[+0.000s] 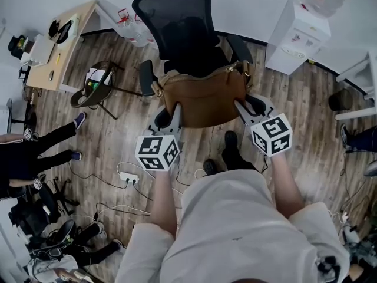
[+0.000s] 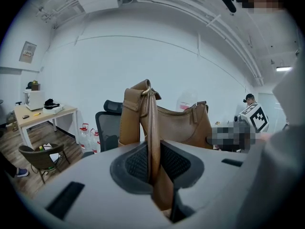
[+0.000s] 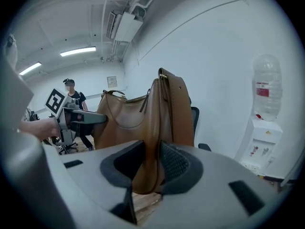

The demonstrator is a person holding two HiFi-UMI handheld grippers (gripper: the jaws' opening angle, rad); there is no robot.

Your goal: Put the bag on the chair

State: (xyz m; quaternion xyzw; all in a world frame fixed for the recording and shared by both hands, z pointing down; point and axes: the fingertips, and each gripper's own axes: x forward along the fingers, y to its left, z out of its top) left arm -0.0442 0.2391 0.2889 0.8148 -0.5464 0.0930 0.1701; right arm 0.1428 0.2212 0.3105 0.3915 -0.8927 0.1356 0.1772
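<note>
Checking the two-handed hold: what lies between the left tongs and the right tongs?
The brown bag, each end pinched by the left tongs and right tongs; the head view shows it.

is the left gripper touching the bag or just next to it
Touching. The left gripper view shows the left gripper with both pads pressed against the near end of the bag.

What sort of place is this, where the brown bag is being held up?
Most likely an office or lab workroom: a black mesh office chair, a wooden desk, a water dispenser, and a power strip on the wood floor.
</note>
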